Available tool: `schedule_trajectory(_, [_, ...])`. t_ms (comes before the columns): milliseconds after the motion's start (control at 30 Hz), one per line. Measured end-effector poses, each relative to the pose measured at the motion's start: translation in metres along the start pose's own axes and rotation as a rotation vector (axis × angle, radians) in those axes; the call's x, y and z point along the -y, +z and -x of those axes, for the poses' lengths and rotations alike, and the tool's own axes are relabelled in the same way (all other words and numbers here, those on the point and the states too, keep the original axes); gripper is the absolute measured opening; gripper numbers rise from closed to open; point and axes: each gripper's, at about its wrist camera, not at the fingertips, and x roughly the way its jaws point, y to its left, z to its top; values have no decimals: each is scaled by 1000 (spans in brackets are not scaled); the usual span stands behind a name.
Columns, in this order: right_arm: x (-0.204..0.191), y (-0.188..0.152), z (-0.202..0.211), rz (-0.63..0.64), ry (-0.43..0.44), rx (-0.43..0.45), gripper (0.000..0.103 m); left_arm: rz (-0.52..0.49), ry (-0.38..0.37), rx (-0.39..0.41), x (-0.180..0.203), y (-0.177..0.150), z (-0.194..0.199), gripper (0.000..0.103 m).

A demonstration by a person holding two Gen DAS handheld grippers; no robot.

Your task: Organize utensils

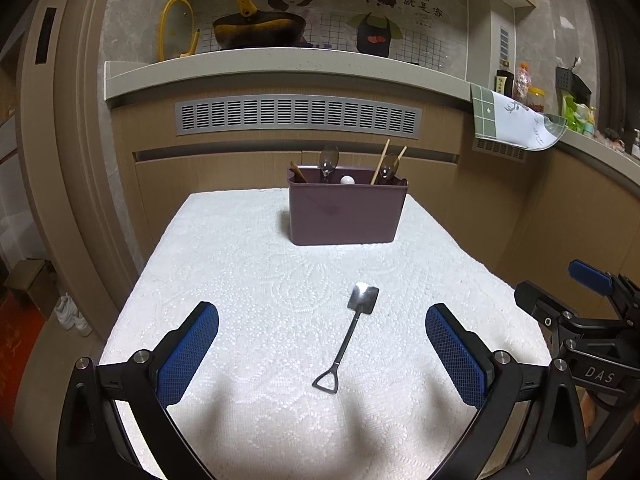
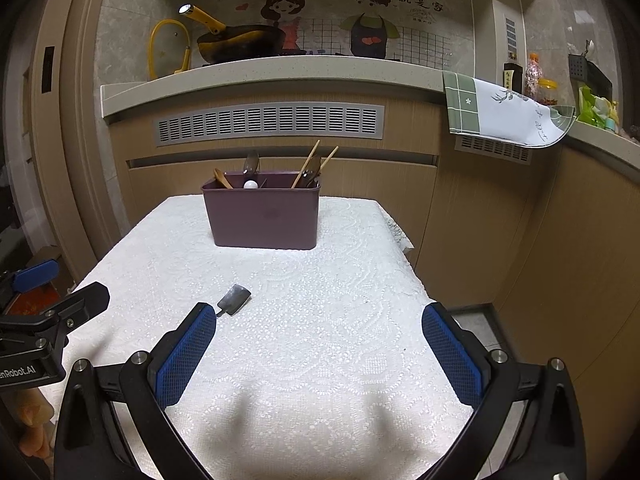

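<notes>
A small metal shovel-shaped spoon (image 1: 348,338) lies flat on the white lace tablecloth (image 1: 248,280), blade away from me. My left gripper (image 1: 322,320) is open and empty, and the spoon lies between its fingers. A purple utensil holder (image 1: 346,212) stands at the far edge with spoons and chopsticks (image 1: 380,166) in it. In the right wrist view the holder (image 2: 262,216) stands ahead and the spoon's blade (image 2: 234,300) shows beside the left finger; its handle is hidden. My right gripper (image 2: 320,320) is open and empty.
The right gripper's body (image 1: 580,320) shows at the table's right edge; the left one (image 2: 44,320) shows at left. Wooden cabinets and a counter (image 1: 280,68) with a yellow-handled pan (image 1: 256,28) stand behind the table. A cloth (image 2: 504,112) hangs over the counter.
</notes>
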Motion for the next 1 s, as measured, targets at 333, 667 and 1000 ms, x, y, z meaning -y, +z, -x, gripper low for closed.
schedule_trajectory(333, [1, 0, 0, 3, 3, -1, 103, -1, -1, -2, 0, 0, 1, 103])
schedule_trajectory(667, [1, 0, 0, 3, 3, 0, 103, -2, -3, 0, -2, 1, 0, 103])
schedule_trajectory(1000, [1, 0, 1, 3, 5, -4, 103, -5, -1, -5, -3, 0, -1, 103])
